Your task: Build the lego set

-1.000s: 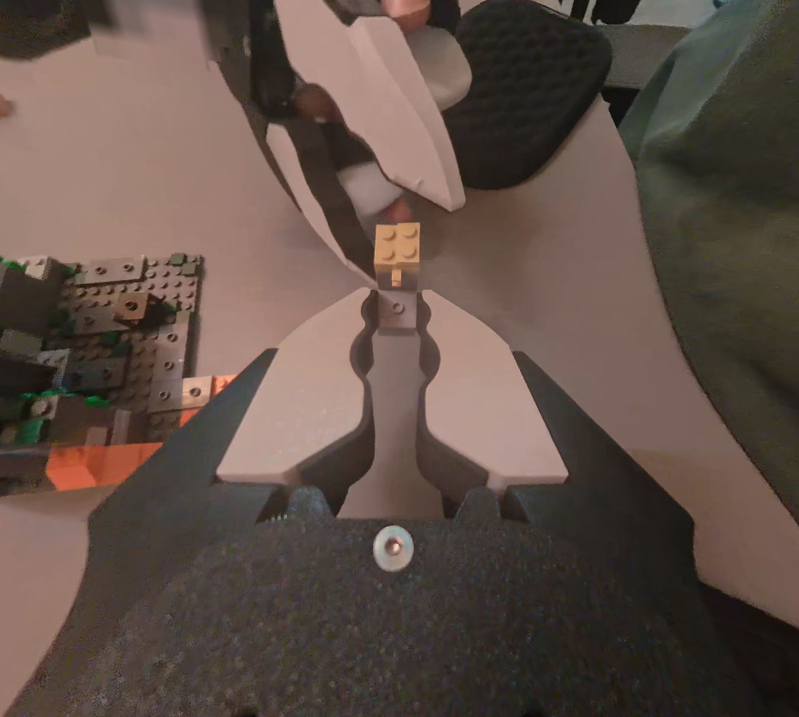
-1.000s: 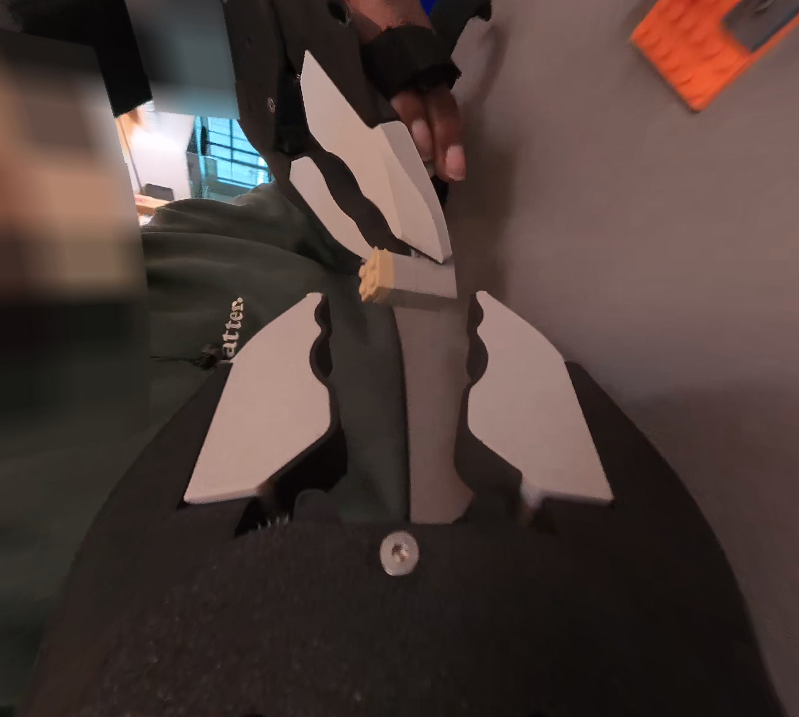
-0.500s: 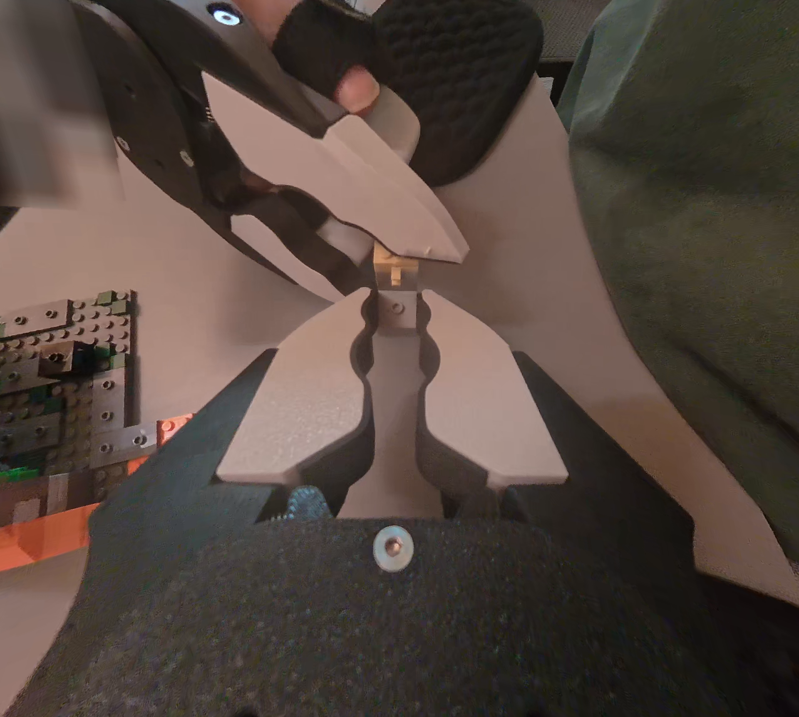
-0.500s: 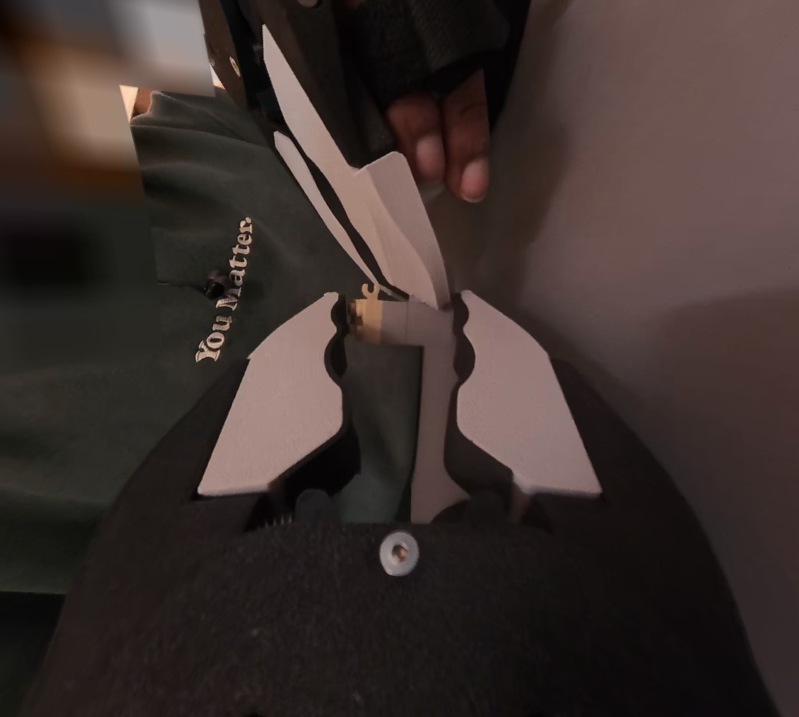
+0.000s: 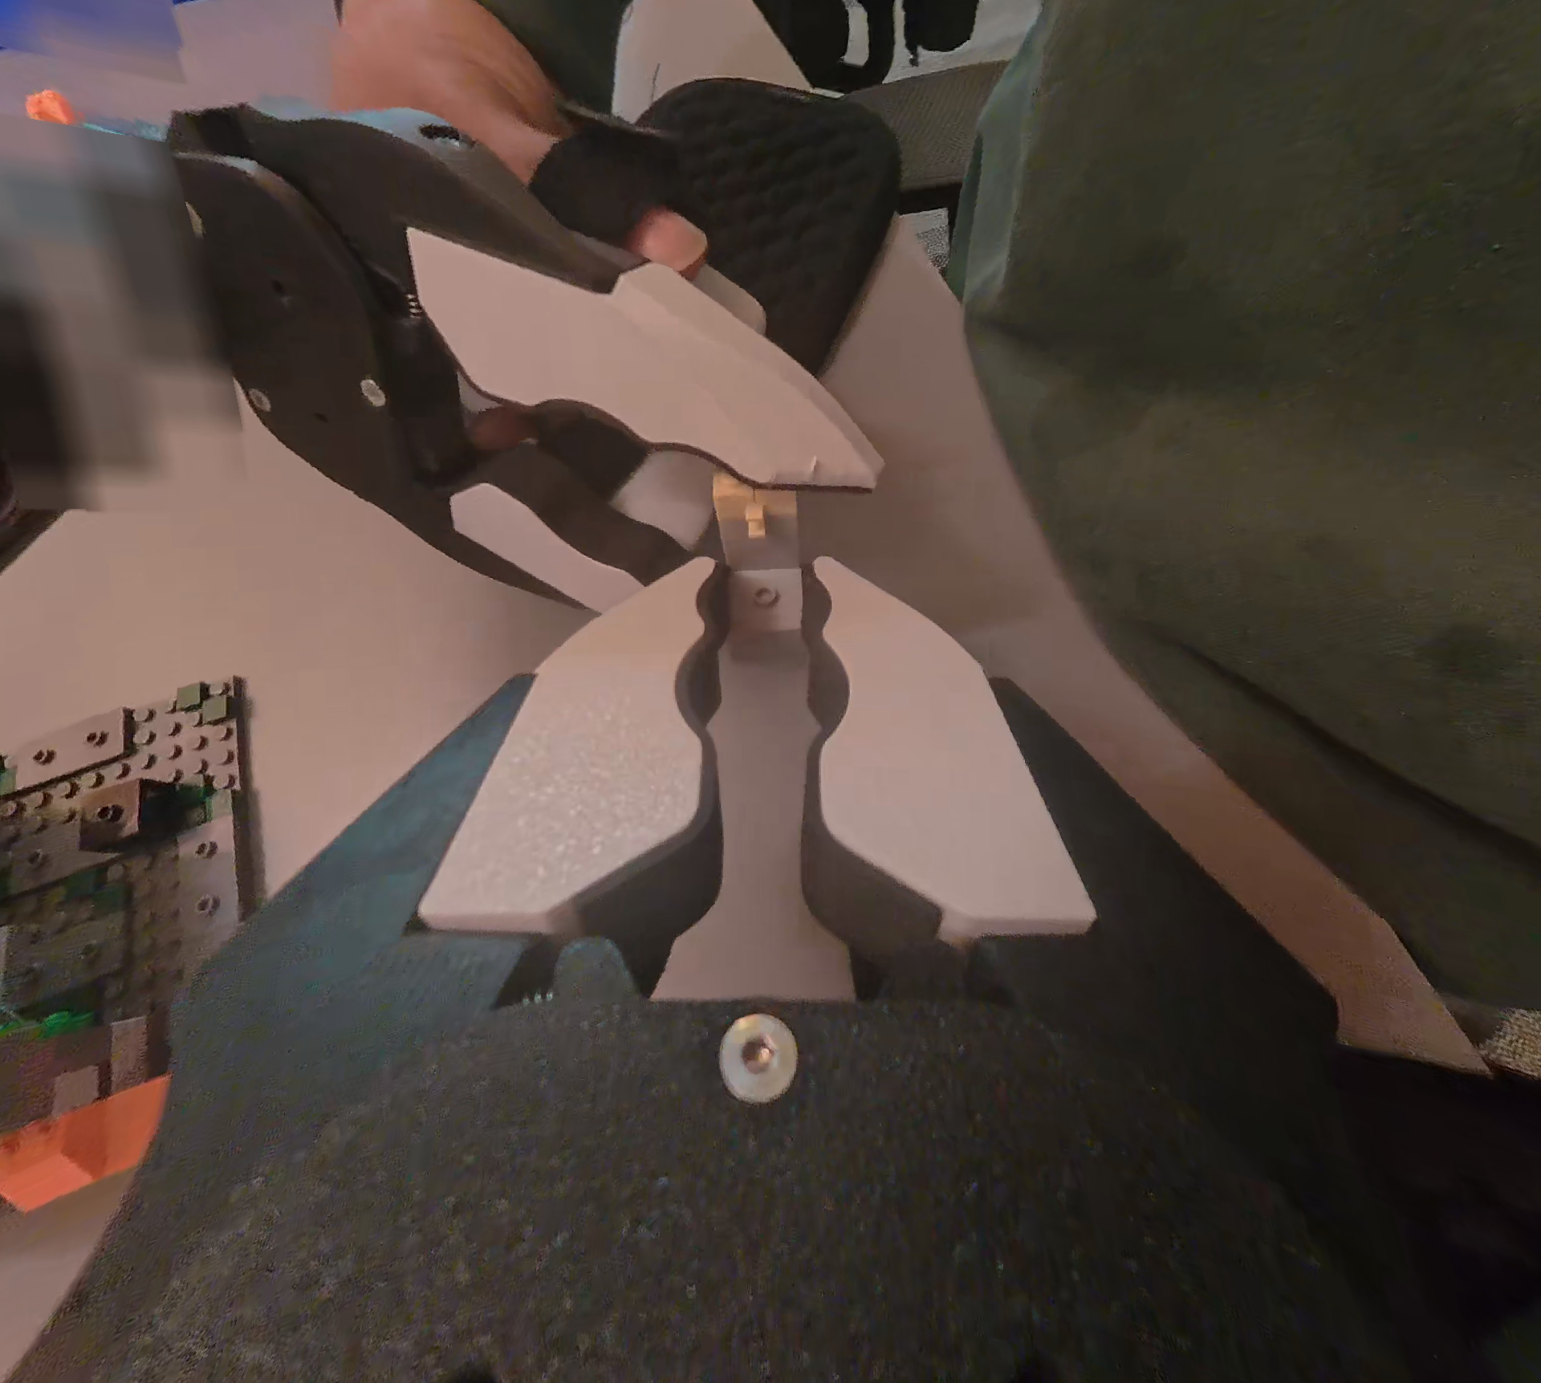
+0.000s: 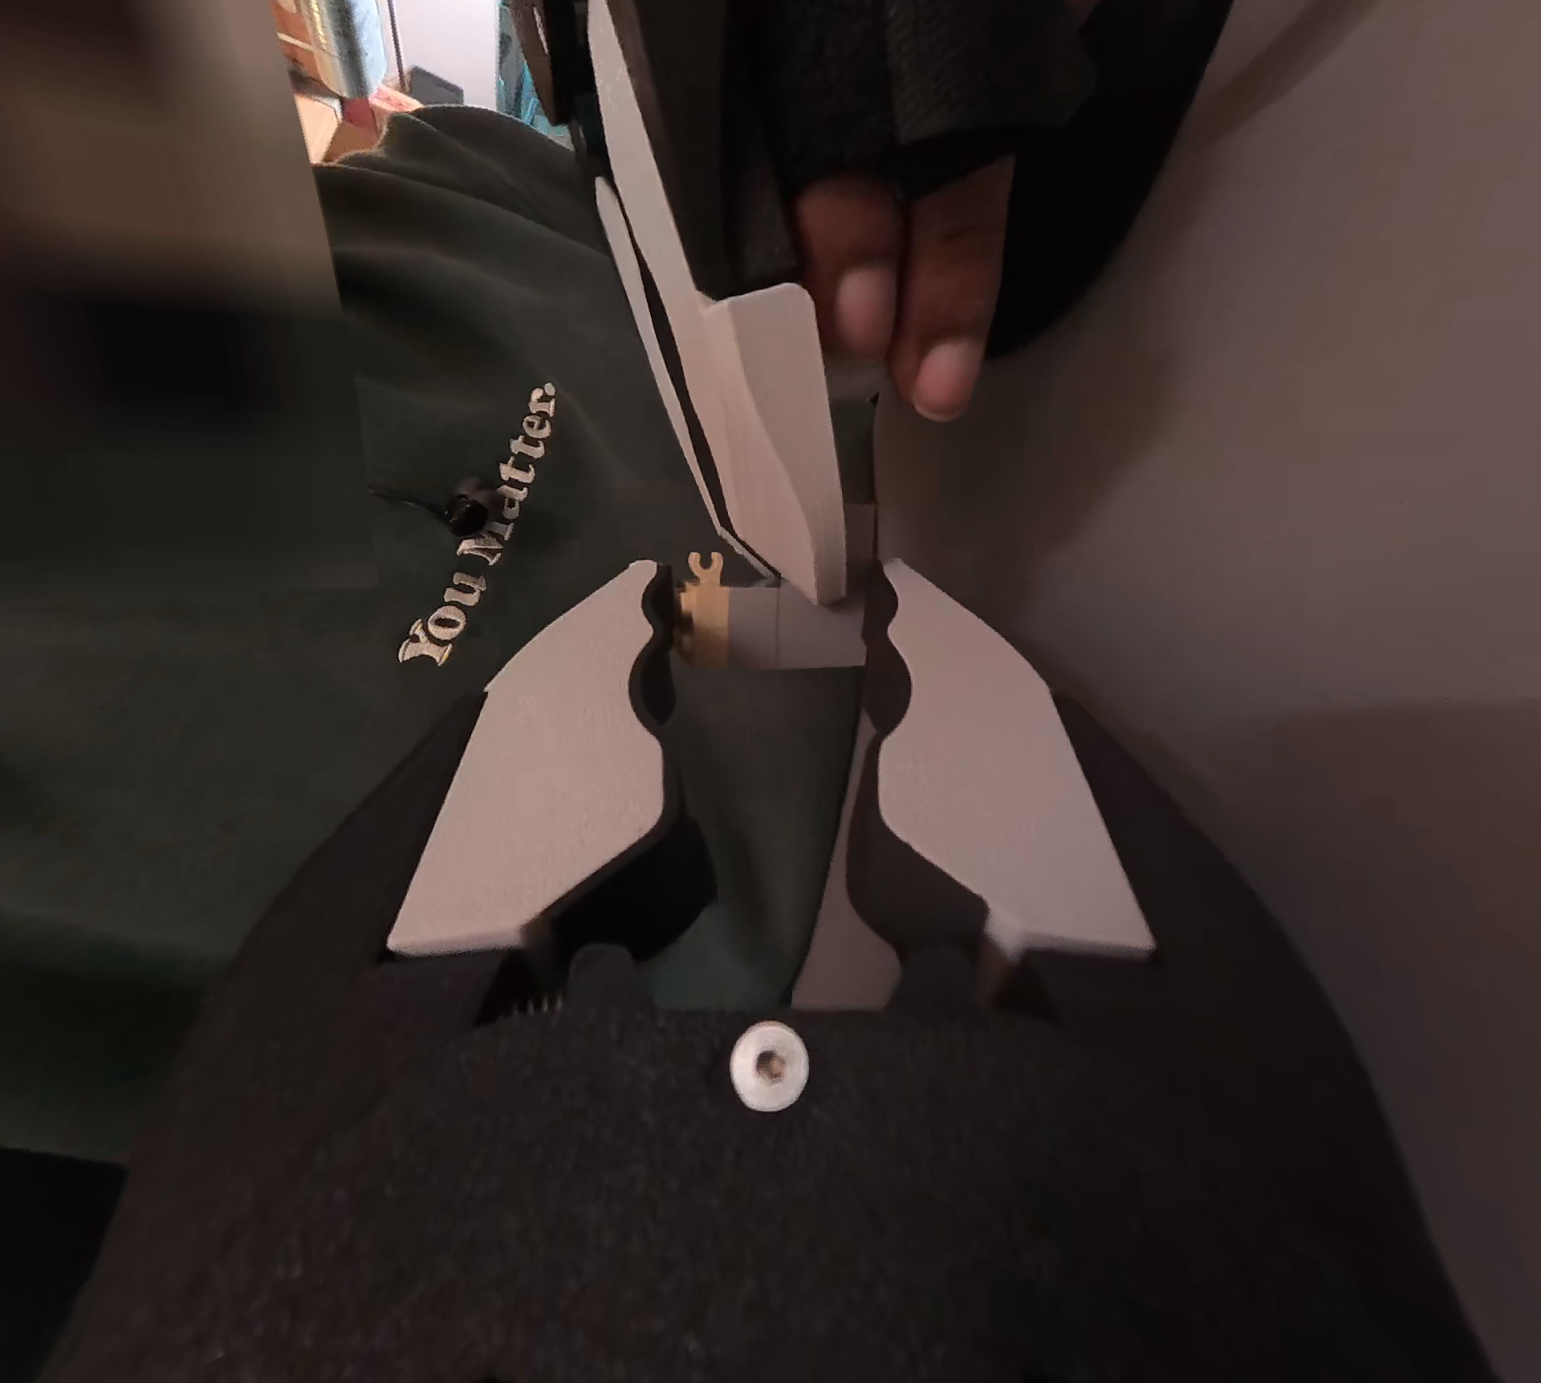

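We pinch a small brick stack (image 5: pixel 763 592) between both tongs, held in the air above the pale table (image 5: pixel 333 617). Our left gripper (image 5: pixel 764 597) clamps the stack's grey end across its width. Our right gripper (image 6: pixel 771 622) closes along its length, one pad on the tan studded end (image 6: pixel 705 622), the other on the grey end. Left of the stack, on the table, lies a grey studded baseplate build (image 5: pixel 108 843) with an orange edge. A dark green sweatshirt (image 5: pixel 1251 342) fills the stack's right side.
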The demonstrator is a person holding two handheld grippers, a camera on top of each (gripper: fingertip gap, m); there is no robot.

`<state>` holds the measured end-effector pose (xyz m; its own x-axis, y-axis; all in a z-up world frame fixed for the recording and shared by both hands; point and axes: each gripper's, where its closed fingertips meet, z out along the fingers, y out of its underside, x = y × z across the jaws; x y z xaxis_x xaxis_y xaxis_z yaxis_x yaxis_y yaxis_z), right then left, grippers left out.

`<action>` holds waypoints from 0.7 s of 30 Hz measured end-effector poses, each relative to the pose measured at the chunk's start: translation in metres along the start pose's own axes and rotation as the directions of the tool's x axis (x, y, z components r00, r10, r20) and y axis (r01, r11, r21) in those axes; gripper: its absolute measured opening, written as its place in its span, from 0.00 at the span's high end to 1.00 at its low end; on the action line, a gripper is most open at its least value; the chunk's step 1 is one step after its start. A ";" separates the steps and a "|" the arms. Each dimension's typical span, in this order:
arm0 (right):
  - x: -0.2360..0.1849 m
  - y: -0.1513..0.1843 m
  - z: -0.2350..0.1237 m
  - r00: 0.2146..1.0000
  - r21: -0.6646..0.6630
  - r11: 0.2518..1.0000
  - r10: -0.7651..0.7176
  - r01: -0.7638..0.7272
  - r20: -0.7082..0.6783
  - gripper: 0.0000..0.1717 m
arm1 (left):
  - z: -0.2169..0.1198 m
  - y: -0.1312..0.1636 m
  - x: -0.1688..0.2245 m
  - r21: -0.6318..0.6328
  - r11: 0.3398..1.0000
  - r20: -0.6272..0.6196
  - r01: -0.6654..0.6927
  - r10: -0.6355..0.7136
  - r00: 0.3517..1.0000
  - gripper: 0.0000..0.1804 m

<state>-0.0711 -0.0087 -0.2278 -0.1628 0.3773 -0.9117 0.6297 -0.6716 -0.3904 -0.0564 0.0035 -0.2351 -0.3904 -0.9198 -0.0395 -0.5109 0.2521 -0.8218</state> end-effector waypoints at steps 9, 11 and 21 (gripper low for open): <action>-0.008 0.005 0.009 0.998 0.029 0.998 -0.055 0.055 0.006 0.74 | 0.000 -0.006 0.010 -0.004 0.998 -0.005 -0.069 0.069 0.998 0.91; -0.009 0.002 0.006 0.998 0.052 0.997 -0.065 0.064 0.019 0.74 | 0.000 -0.010 0.007 0.020 0.997 0.025 -0.075 0.075 0.997 0.89; -0.011 -0.005 0.003 0.993 0.067 0.991 -0.116 0.116 -0.012 0.74 | 0.008 -0.011 0.001 0.046 0.997 0.033 -0.055 0.053 0.998 0.90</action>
<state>-0.0748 -0.0115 -0.2162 -0.2251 0.4603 -0.8588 0.5541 -0.6645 -0.5014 -0.0453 -0.0029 -0.2304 -0.3918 -0.9144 -0.1019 -0.4526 0.2880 -0.8439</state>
